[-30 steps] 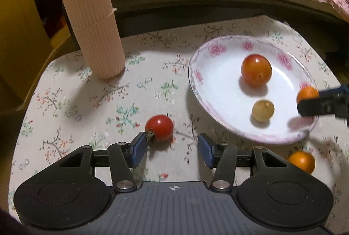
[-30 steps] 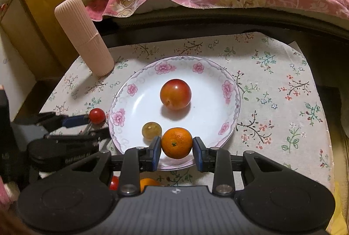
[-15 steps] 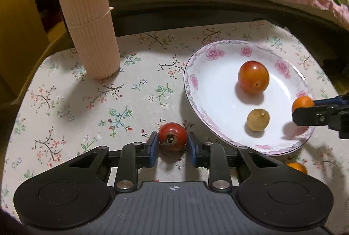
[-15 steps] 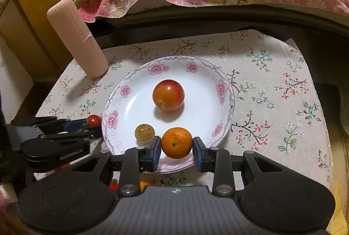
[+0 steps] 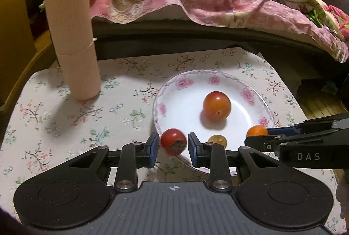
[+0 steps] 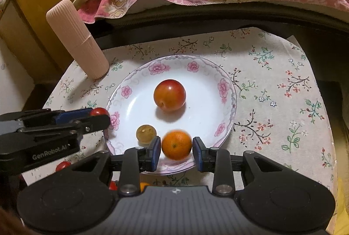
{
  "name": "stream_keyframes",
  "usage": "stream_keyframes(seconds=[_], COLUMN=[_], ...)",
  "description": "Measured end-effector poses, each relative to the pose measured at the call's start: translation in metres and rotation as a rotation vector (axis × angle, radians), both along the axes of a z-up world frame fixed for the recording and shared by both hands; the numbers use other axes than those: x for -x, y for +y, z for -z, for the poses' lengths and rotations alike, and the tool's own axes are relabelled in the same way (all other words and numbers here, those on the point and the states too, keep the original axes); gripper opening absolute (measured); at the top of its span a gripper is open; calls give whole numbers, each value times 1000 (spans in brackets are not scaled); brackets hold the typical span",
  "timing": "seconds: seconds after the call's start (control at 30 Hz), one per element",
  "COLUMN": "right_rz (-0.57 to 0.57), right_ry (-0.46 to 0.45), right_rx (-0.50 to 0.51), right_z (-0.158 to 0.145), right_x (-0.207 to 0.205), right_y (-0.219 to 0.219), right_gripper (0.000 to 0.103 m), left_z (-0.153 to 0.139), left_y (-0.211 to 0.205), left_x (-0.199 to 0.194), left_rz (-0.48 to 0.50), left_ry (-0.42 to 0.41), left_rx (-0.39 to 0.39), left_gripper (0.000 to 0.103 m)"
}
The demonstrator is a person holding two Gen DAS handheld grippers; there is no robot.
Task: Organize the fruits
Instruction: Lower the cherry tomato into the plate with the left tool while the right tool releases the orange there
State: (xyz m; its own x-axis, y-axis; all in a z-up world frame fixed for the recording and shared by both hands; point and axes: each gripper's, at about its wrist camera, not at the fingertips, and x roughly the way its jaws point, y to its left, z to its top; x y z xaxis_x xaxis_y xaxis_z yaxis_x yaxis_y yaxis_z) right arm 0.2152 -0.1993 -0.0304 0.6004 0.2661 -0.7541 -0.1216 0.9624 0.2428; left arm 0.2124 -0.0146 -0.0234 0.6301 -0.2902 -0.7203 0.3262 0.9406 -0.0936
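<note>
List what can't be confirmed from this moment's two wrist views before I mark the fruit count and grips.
- Right wrist view: small red and orange fruits near the bottom edge are mostly hidden by both gripper bodies, so the count is unclear.
- Small orange fruit between the right gripper fingers is motion-blurred; gripped or released is unclear.
- Left wrist view: red tomato in the left gripper is blurred; contact is uncertain.
- The plate near rim is covered by that gripper.

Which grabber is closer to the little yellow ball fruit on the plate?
Right. The right gripper has its own-left fingertip almost touching the yellow fruit while flanking the orange. The left gripper sits at the plate rim with the red tomato, farther off.
</note>
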Motion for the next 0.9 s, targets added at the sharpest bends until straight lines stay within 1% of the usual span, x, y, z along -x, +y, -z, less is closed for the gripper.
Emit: stream_keyframes(seconds=[0.27,0.33,0.4,0.67,0.77,0.9], right_rz=[16,13,12,30,20,-2], right_ry=[-3,-3,-10,-21,-19,-11], right_rx=[-7,-9,-5,-11,-10,-3], right_z=[-3,-4,-5,-9,-9,-7], right_x=[1,1,2,4,5,7], right_y=[-3,-2,-2,-8,-5,0], right_gripper=[34,34,34,34,34,35], left_z=[2,1,-1,-4,-4,-4], left_y=[-4,-3,-2,-1,-1,-3], left_x=[1,1,1,3,4,4], left_rz=[6,4,-1,-7,-4,3], left_ry=[2,1,-2,-12,-16,-15], left_rx=[-5,-3,0,-2,-10,-14], left_gripper=[42,43,46,50,53,54])
